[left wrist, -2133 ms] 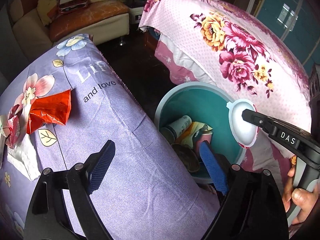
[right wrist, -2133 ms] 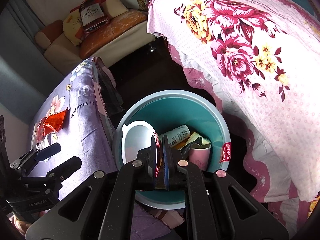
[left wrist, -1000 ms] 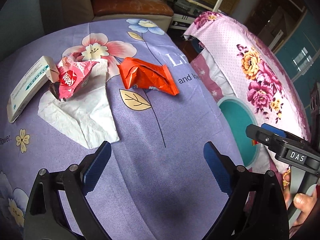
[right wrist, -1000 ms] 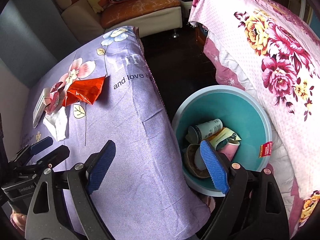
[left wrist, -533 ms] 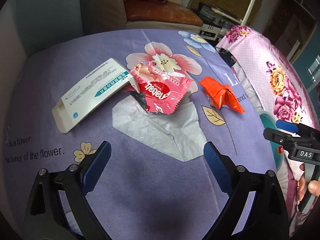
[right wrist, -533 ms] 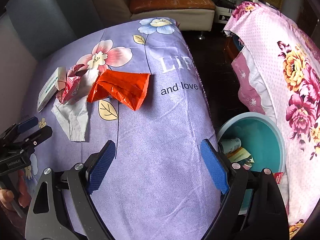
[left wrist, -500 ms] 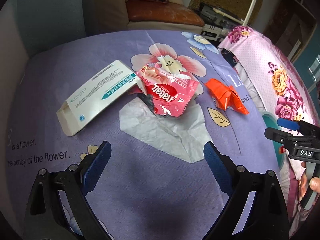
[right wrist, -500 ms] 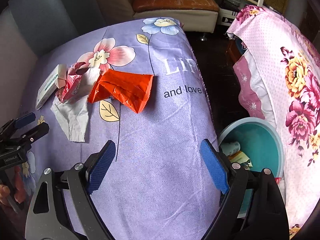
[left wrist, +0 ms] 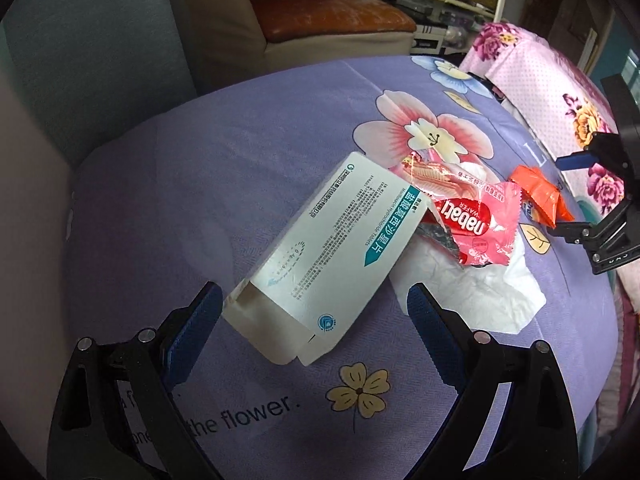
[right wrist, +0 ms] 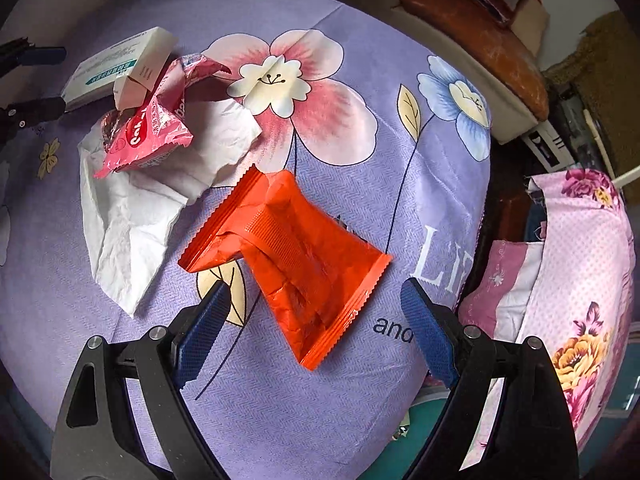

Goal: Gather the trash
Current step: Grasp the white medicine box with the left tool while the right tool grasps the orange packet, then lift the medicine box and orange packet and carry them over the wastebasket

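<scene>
Trash lies on a purple flowered tablecloth [left wrist: 200,184]. My left gripper [left wrist: 316,330] is open, its jaws on either side of the near end of a white medicine box [left wrist: 324,256]. Beyond it lie a pink wafer wrapper [left wrist: 472,220], a white tissue [left wrist: 476,292] and an orange wrapper [left wrist: 540,196]. My right gripper [right wrist: 316,330] is open, just above the near end of the orange wrapper [right wrist: 296,264]. The right wrist view also shows the tissue [right wrist: 132,216], the pink wrapper [right wrist: 152,128] and the box [right wrist: 120,64].
The teal bin's rim [right wrist: 424,420] shows below the table's right edge, beside a pink floral cover [right wrist: 568,320]. A sofa [left wrist: 312,12] stands behind the table. My right gripper's body [left wrist: 604,216] is at the right of the left wrist view.
Both grippers have moved from the bin back over the table. The left has closed in on the white box, the right on the orange wrapper. Both stay open.
</scene>
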{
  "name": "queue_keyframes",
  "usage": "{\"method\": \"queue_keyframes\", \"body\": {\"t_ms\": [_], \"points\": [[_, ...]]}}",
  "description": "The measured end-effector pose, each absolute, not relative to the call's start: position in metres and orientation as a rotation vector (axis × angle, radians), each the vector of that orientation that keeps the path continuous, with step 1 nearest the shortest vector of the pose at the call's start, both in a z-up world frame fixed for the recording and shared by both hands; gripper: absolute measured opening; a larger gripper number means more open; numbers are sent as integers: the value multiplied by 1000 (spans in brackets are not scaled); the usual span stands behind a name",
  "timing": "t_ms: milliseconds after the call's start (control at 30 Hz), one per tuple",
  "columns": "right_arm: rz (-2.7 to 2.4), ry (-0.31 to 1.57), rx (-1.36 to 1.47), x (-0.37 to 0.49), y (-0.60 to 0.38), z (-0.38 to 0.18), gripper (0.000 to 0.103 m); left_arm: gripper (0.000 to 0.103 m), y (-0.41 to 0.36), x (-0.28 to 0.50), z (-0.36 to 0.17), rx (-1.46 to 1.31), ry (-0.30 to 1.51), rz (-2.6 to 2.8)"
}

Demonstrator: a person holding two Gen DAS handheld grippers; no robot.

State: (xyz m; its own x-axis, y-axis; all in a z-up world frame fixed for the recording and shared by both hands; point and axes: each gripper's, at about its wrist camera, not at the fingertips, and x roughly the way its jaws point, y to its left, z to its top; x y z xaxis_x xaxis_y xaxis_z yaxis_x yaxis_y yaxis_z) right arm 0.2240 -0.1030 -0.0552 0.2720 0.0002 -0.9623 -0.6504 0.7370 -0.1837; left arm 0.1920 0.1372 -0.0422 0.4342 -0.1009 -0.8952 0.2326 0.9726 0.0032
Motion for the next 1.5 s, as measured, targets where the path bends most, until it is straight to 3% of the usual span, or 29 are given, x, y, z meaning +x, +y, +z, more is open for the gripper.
{"method": "queue_keyframes", "body": {"t_ms": [233,533,667,800,900,1033,1100,1500], "points": [[572,1313,-634,255,-94,-67,83,94,129,214,-58,208,1140,-282],[649,1372,-417,280,-104,-69,82,94,123,236,-79,148,1165,-319],[656,1357,-349,276,-111,-66,59,74,121,231,-77,144,1137,-289],[639,1336,-300,269,-118,-59,48,59,122,222,-72,126,1133,-256],[606,1312,-276,257,-127,-53,44,47,126,212,-68,100,1132,-192],[575,1290,-231,239,-137,-47,43,40,131,197,-62,55,1133,-143],[556,1288,-205,232,-145,-46,42,21,131,191,-61,29,1149,-121],[509,1247,-34,171,-163,-41,42,20,119,141,-49,-62,1135,-80]]}}
